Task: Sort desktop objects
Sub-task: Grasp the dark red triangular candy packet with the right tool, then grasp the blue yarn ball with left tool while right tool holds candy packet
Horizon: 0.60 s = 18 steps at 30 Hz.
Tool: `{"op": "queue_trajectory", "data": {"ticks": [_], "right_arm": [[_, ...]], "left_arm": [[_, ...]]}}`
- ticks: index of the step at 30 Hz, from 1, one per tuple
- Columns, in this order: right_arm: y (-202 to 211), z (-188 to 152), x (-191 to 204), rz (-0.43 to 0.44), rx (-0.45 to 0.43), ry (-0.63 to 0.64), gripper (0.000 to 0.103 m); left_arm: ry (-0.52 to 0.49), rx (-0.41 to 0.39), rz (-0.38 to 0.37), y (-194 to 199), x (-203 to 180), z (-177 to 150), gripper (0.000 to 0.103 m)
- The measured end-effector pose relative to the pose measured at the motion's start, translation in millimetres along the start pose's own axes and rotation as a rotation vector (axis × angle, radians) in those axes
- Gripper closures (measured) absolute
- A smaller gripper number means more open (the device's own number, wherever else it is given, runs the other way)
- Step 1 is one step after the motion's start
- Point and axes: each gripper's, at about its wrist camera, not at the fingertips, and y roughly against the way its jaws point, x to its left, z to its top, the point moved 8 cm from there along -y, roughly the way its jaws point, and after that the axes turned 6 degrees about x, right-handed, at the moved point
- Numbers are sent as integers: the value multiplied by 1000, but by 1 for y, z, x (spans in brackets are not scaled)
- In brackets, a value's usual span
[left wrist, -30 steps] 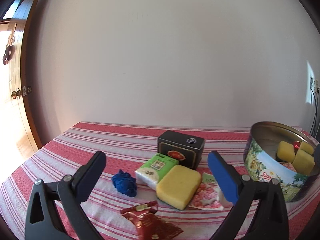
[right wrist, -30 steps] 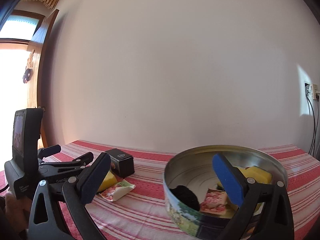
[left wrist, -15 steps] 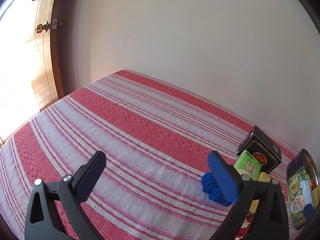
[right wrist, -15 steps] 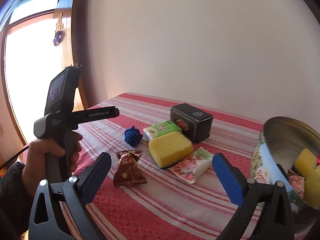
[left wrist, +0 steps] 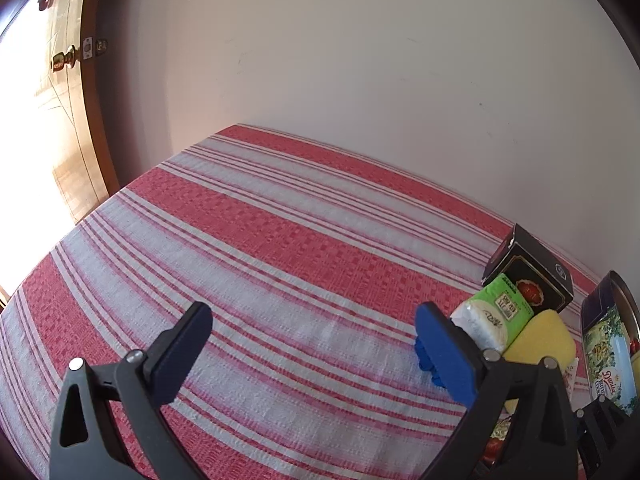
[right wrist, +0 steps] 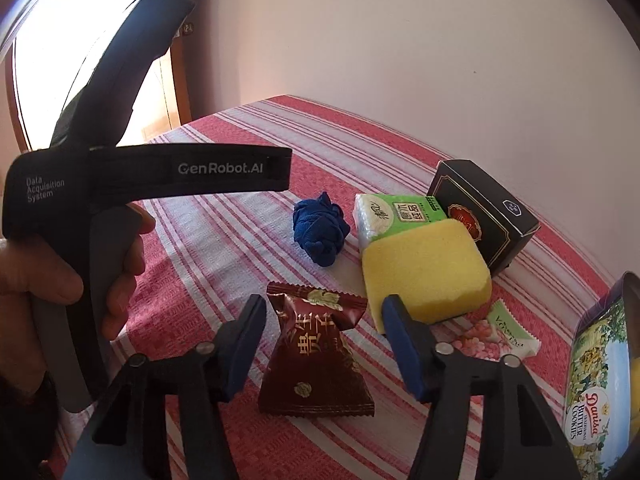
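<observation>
Dark red crinkly foil snack packet [right wrist: 316,354] lies flat on the red-and-white striped tablecloth [left wrist: 280,248], squarely between the blue pads of the right gripper [right wrist: 324,344]. Its jaws have just been closing, now about a third open, pads either side of the packet but not yet pressing it (gap visible on both sides). Likely the next pick for the round printed butter-cookie tin [right wrist: 600,392] at the right edge, which already holds something yellow.

Just beyond the packet: yellow rectangular sponge [right wrist: 426,270], leaning on a green-and-white tissue pack [right wrist: 394,214], black cardboard box [right wrist: 486,216] behind them, crumpled blue cloth [right wrist: 320,228] to the left, a pink floral sachet [right wrist: 494,338] tucked beside the sponge.

Left gripper [left wrist: 312,348] is wide open and holds nothing, over bare cloth away from the pile, probably parked to leave room. A hand [right wrist: 60,276] grips its handle.
</observation>
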Motion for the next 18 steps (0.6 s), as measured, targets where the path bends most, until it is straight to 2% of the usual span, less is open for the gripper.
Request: {"op": "queue_trajectory", "data": {"ticks": [1,2,4,8,11,13,15,18], "right_arm": [[0,-1,4,-6,2,24,51],[0,-3,9,7,9,45,62],[-5,-11,14,37,56,57,62],[0,-16,4,107,52,-21,65],[16,-17,-12,183,-16,-115,66],[32,-19,-23,202,-84,-166,66],[50,-23,-36,193,-160,-197,66],[79,-35,-53,119,-250,-223,66]], "left_arm": [[1,1,0,0,0,0,1],[3,3,-2,0,0,0,1],[2,10,-9,-2,1,0,1],[6,20,-27,-2,0,-2,1],[13,33,-55,-3,-1,-3,1],[10,36,-72,-4,-4,-4,1],[-10,35,-108,-2,-11,-6,1],[-89,40,-137,1,-30,-10,1]]}}
